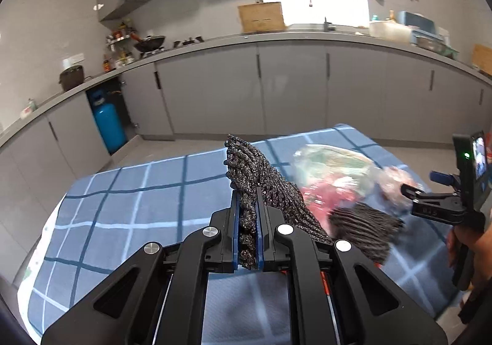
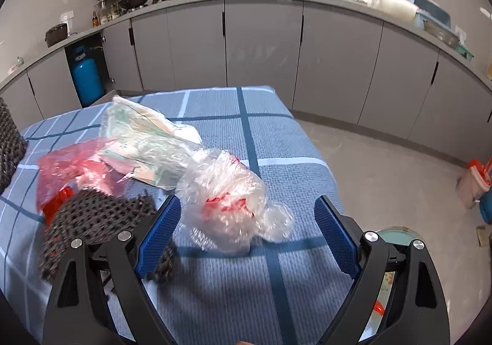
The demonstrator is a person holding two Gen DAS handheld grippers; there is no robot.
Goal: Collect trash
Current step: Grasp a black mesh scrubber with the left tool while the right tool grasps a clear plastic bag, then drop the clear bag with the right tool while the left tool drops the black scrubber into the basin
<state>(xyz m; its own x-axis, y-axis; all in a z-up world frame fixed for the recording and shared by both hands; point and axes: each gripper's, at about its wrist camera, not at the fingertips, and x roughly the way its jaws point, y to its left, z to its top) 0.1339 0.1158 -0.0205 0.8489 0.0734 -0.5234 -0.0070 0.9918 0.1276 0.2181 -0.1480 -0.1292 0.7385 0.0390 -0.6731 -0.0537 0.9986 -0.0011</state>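
My left gripper (image 1: 247, 212) is shut on a black mesh net bag (image 1: 255, 179) and holds it above the blue checked tablecloth (image 1: 129, 200). The bag's hanging part shows at the left edge of the right wrist view (image 2: 9, 142). My right gripper (image 2: 247, 222) is open, its blue pads on either side of a crumpled clear plastic bag with red print (image 2: 233, 200). Beyond it lie a greenish clear wrapper (image 2: 144, 136), a red plastic bag (image 2: 70, 166) and a second black mesh piece (image 2: 98, 219). The right gripper also shows at the right of the left wrist view (image 1: 409, 191).
Grey kitchen cabinets (image 2: 264, 40) and a counter run behind the table. A blue gas cylinder (image 1: 109, 126) stands in an open bay. A round bin (image 2: 396, 237) sits on the floor under my right gripper, and containers (image 2: 476, 182) stand at the far right.
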